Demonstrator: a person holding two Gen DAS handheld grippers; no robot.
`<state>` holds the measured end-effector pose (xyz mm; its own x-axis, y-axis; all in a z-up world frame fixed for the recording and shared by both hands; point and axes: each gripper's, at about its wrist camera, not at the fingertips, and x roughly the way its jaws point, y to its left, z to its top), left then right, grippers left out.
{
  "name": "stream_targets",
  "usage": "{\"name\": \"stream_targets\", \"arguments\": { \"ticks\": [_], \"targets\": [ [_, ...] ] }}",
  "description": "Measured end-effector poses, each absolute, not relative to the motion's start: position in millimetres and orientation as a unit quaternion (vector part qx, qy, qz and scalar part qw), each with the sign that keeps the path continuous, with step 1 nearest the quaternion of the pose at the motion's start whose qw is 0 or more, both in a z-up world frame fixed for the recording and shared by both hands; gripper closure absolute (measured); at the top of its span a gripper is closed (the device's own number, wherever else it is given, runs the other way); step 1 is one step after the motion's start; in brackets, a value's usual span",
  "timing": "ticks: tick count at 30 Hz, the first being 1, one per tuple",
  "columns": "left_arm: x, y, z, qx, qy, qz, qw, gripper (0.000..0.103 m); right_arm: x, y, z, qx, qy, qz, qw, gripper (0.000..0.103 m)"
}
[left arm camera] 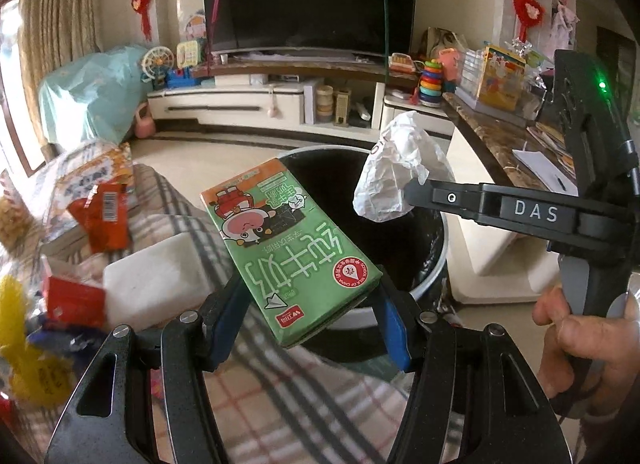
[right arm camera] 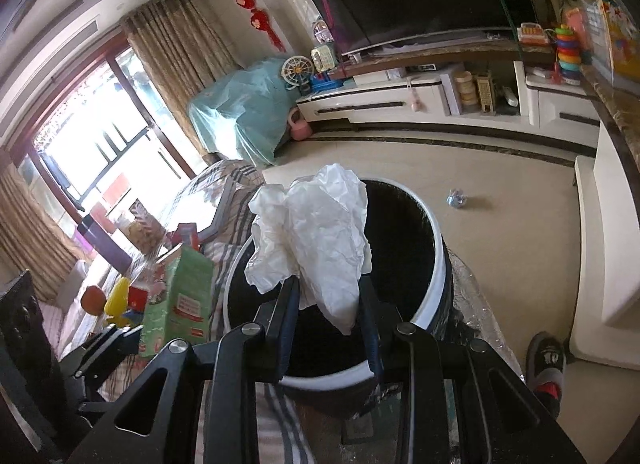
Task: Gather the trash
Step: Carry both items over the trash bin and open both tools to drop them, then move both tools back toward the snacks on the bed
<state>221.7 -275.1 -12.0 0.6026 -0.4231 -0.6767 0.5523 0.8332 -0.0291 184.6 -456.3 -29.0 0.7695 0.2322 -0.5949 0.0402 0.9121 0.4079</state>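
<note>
My left gripper is shut on a green milk carton and holds it at the near left rim of a black trash bin with a white rim. My right gripper is shut on a crumpled white paper and holds it over the open bin. In the left wrist view the right gripper comes in from the right with the white paper above the bin. In the right wrist view the green carton and the left gripper show at the left.
A plaid-covered table carries snack wrappers, a white block and a yellow item. A TV cabinet and a marble counter stand beyond. A small crumpled scrap lies on the floor.
</note>
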Motion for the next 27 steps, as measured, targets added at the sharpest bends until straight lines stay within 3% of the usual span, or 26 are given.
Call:
{"name": "stream_targets", "arguments": {
  "ticks": [12, 14, 18, 23, 27],
  "targets": [
    [243.8, -282.3, -14.3, 0.082, 0.374, -0.274, 0.882, 0.04, 199.1, -460.0, -30.5, 0.206, 0.347, 0.05, 0.914, 0.069],
    [242.8, -282.7, -14.0, 0.084, 0.376, -0.271, 0.882, 0.034, 200.8, -460.1, -31.7, 0.209, 0.351, 0.046, 0.911, 0.053],
    [233.8, -275.7, -9.5, 0.083, 0.365, -0.261, 0.89, 0.02, 195.3, -463.3, -28.6, 0.221, 0.345, 0.042, 0.911, 0.037],
    [217.7, -255.0, -8.1, 0.069, 0.36, -0.25, 0.896, 0.018, 180.6, -456.9, -19.7, 0.233, 0.325, 0.048, 0.915, 0.019],
    [198.6, -232.4, -10.5, 0.062, 0.354, -0.236, 0.903, 0.018, 166.9, -439.3, -17.6, 0.23, 0.318, 0.057, 0.918, 0.012]
  ]
}}
